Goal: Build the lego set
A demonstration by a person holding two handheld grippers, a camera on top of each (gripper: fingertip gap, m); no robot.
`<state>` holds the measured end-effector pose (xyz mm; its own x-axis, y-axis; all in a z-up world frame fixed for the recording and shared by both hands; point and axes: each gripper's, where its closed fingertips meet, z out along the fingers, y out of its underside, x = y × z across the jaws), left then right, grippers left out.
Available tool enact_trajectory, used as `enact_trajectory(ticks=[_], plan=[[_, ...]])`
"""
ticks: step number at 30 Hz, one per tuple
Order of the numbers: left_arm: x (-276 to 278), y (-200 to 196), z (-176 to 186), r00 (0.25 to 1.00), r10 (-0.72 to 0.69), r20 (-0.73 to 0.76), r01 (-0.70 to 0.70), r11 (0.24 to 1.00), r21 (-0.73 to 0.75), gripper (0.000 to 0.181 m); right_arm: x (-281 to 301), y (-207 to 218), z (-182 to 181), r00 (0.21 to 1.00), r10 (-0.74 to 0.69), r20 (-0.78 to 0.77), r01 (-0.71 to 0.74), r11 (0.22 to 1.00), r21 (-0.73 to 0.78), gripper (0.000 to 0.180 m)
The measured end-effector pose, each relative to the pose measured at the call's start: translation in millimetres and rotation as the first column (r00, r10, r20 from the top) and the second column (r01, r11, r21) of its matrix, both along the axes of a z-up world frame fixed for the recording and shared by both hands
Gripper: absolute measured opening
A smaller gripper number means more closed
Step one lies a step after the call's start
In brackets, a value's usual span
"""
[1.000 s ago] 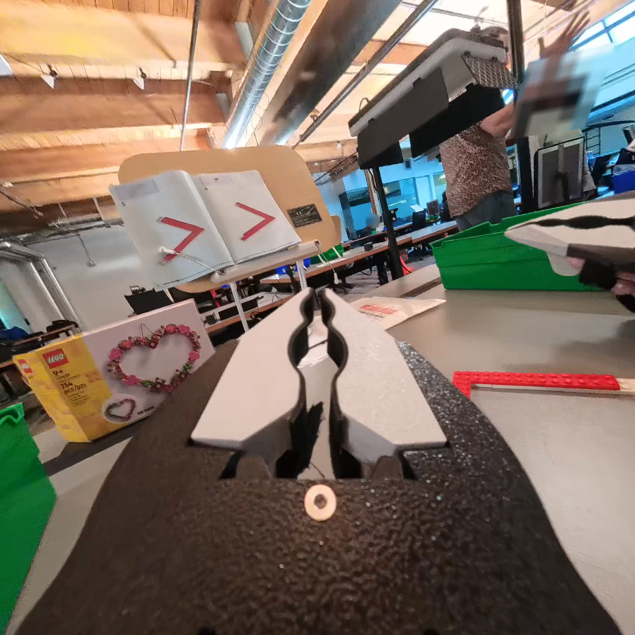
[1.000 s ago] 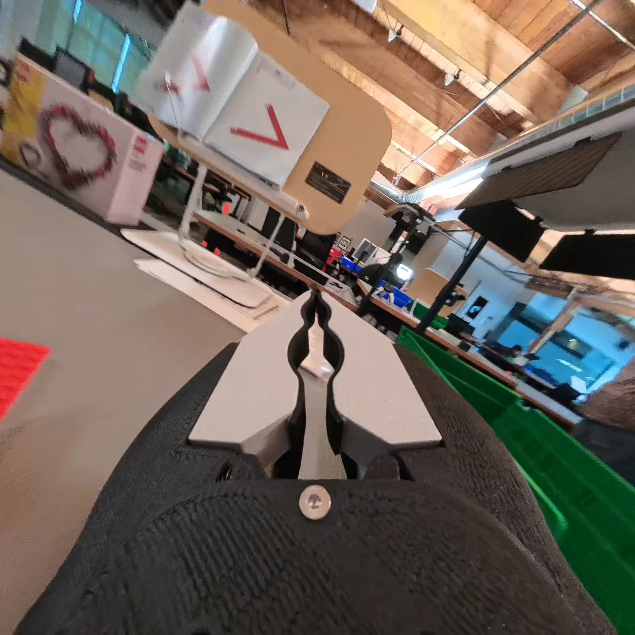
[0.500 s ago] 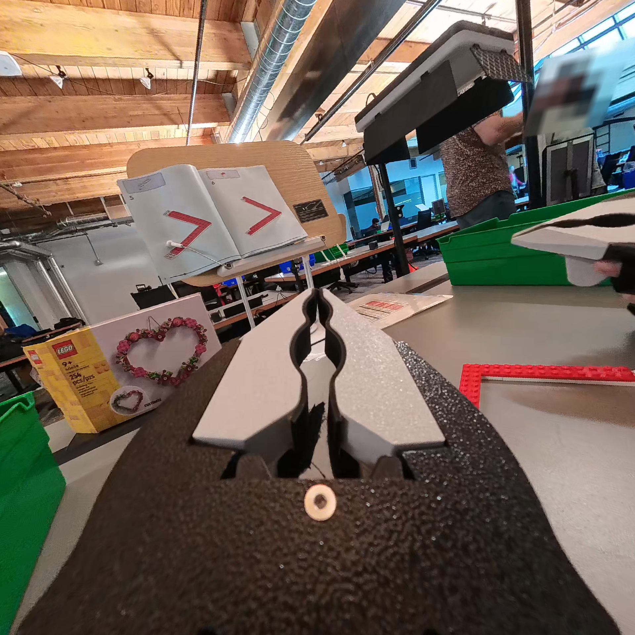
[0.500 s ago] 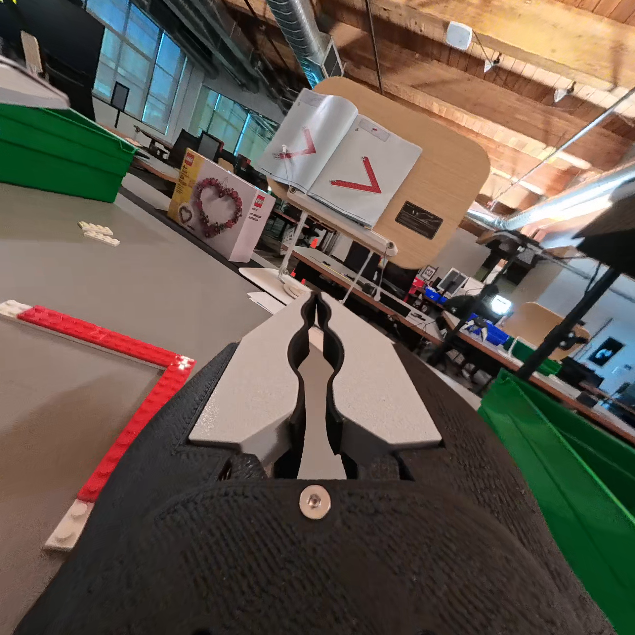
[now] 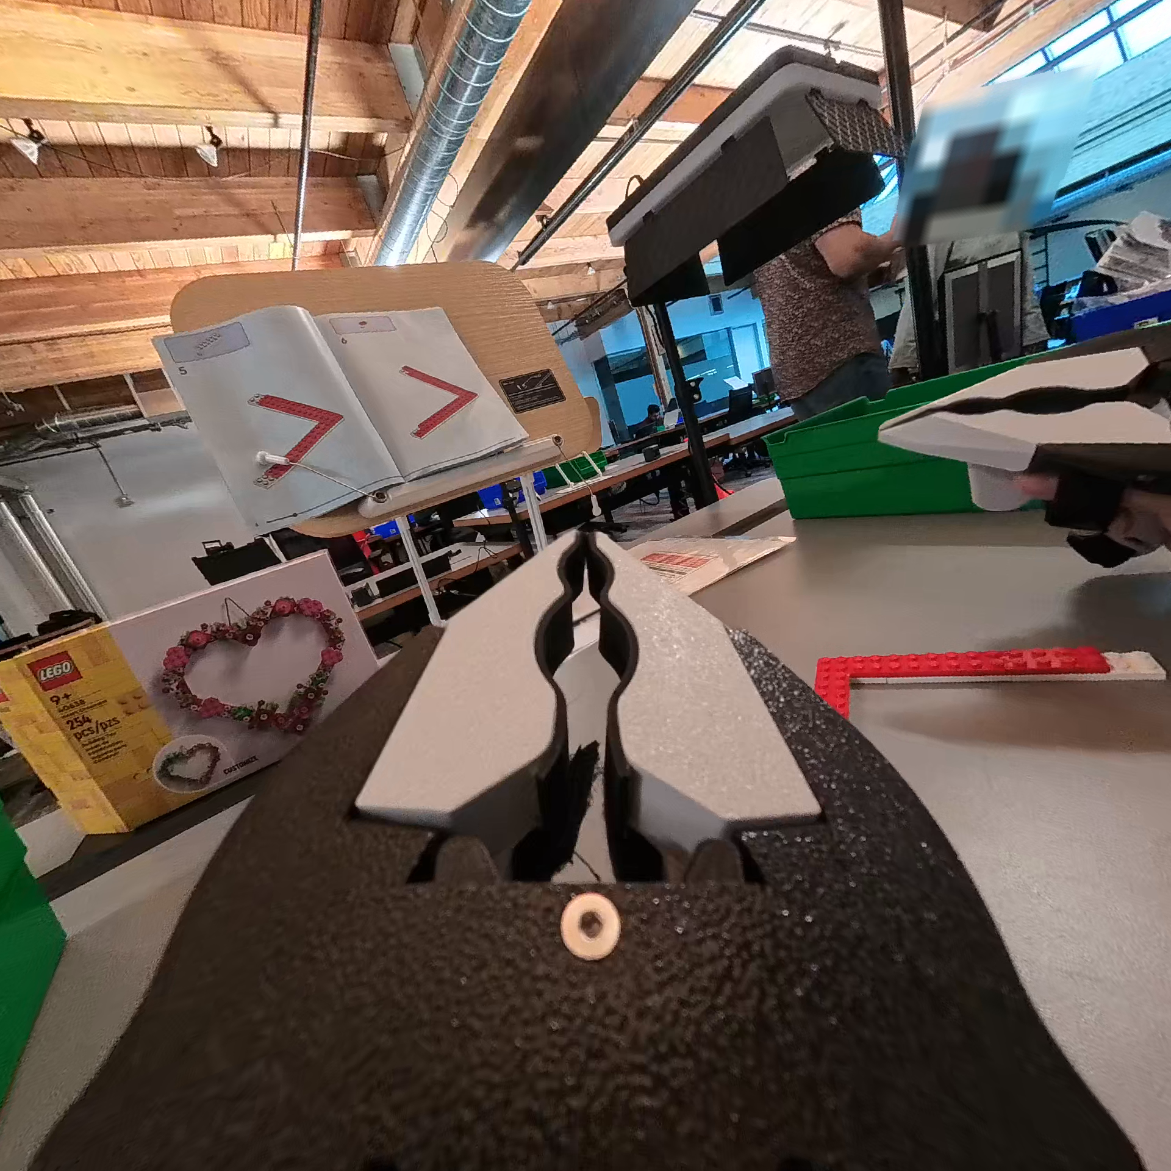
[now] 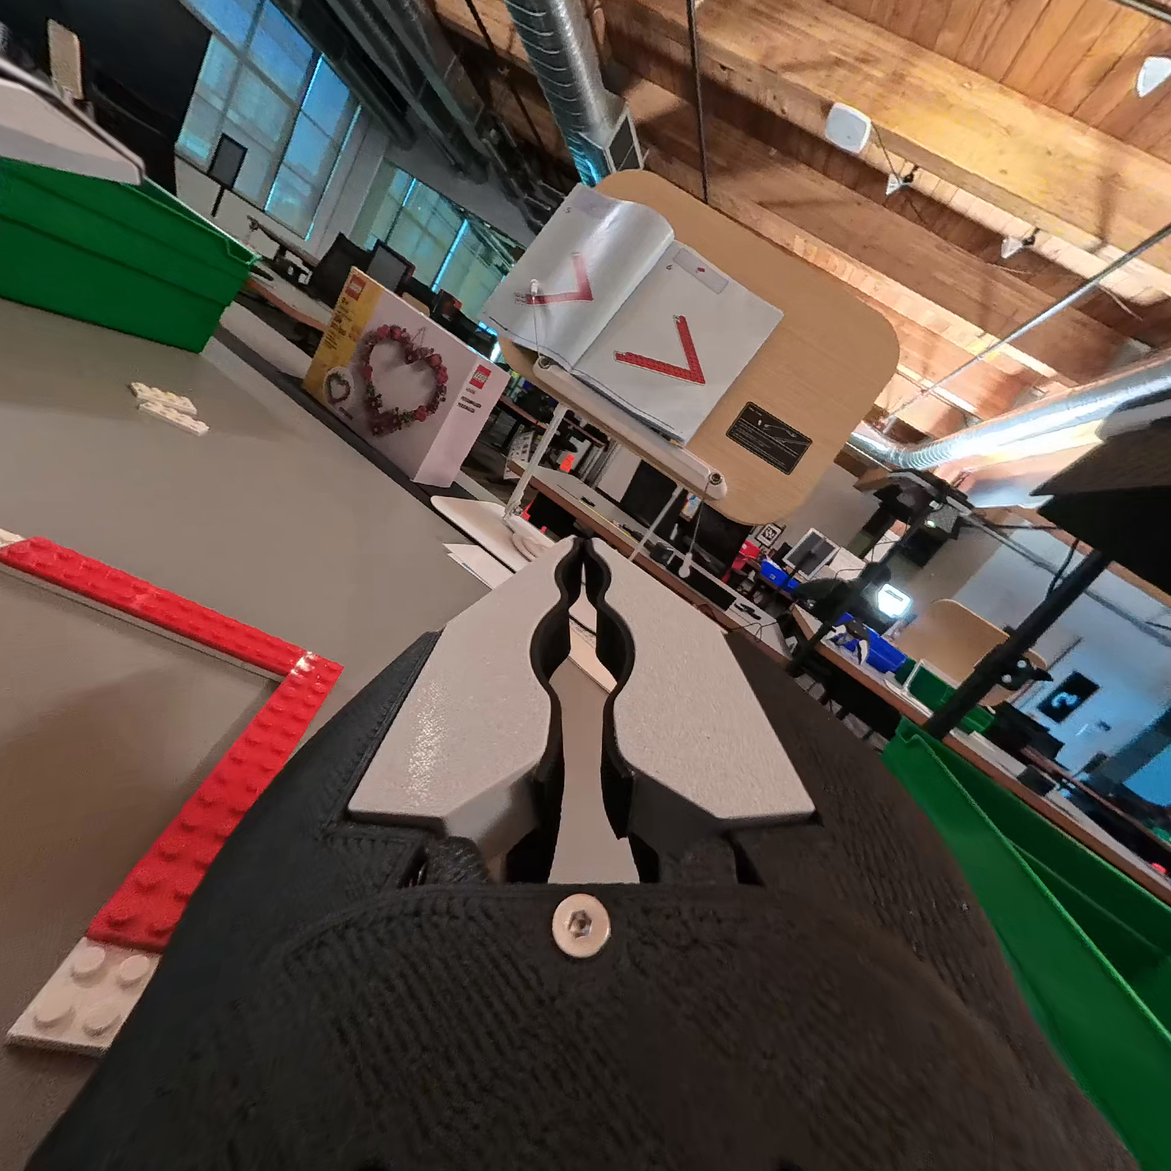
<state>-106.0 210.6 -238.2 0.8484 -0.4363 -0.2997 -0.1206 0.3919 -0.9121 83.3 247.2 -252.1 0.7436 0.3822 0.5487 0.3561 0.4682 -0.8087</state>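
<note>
- Grippers: left gripper (image 5: 586, 548) has its jaws together, tips meeting, nothing between them. Right gripper (image 6: 583, 551) likewise closed on nothing; it also shows in the left wrist view, held above the table's right side.
- Red L-shaped plate assembly (image 6: 209, 640) lies flat on the grey table (image 6: 190, 494), just left of the right gripper. White plates (image 6: 82, 995) protrude from under the ends of both red arms; the far end is visible in the left wrist view (image 5: 1134, 665).
- Two loose white plates (image 6: 166, 405) sit well apart from the assembly, further along the table near a green bin (image 6: 114, 279).
- Instruction booklet (image 5: 336, 405) is open on a wooden stand (image 5: 494, 317), showing the same red angle on both pages. Set box (image 5: 177, 684) stands beside the stand's foot. A second green bin (image 6: 1045, 919) sits at the right gripper's right.
- Judgement: both tools idle; the step appears to be checking the booklet, then fetching the next part, likely the loose white plates.
- Advice for the step: open the jaws before descending; approach a plate low, along its long edges, since thin flat plates slide away from a steep pinch.
- Use the other gripper to pin the red assembly when pressing, or the L may pivot on the smooth table.
- Risk: a skewed grip may misalign studs; stud detail on the loose plates is too small to read.
</note>
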Motion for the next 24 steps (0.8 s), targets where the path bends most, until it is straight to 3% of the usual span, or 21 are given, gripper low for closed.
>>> enact_trajectory(ticks=[13, 24], plan=[[4, -1, -3, 1.0, -0.013, -0.025, 0.013, 1.0, 0.001, 0.0, 3, 1, 0, 1.0, -0.012, -0.016, 0.012, 1.0, -0.01, 0.0], [-8, 3, 0, 0.999, 0.007, 0.047, -0.007, 1.0, -0.018, 0.0, 6, 3, 0, 0.999, -0.022, -0.03, 0.021, 1.0, -0.022, 0.0]])
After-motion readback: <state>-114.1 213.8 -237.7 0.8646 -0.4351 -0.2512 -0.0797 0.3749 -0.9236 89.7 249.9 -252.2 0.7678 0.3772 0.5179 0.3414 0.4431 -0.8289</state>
